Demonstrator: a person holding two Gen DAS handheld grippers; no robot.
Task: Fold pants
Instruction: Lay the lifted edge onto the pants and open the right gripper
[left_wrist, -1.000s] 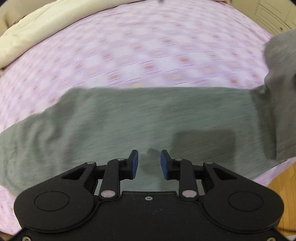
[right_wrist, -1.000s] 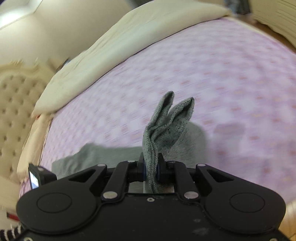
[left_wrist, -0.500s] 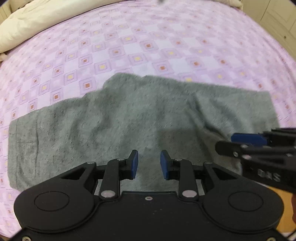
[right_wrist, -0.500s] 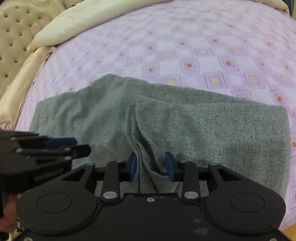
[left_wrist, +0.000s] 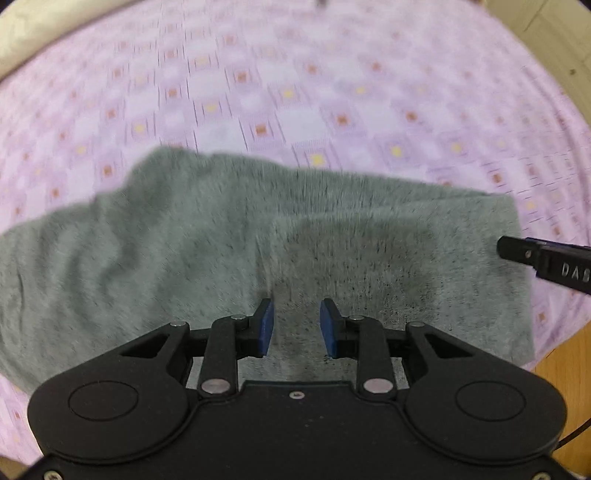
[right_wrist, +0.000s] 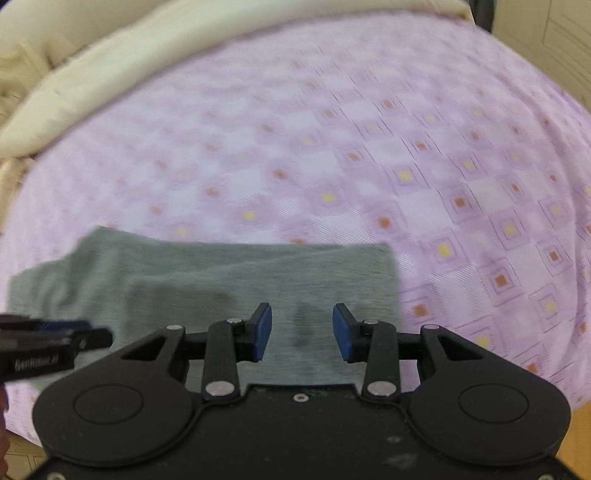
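The grey pants (left_wrist: 258, 251) are lying folded along the bed's (right_wrist: 369, 155) near edge, wide sheet spreading beyond, while the right gripper (right_wrist: 302, 332), fingers just releasing, and left gripper (left_wrist: 296, 325) are hovering empty above.

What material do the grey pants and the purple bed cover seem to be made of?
The grey pants look like soft knit cotton or fleece: matte, heathered with dark flecks, draping in loose folds. The purple bed cover seems a thin woven fabric, with a fine ribbed sheen and a pattern of squares. Blur leaves both uncertain.
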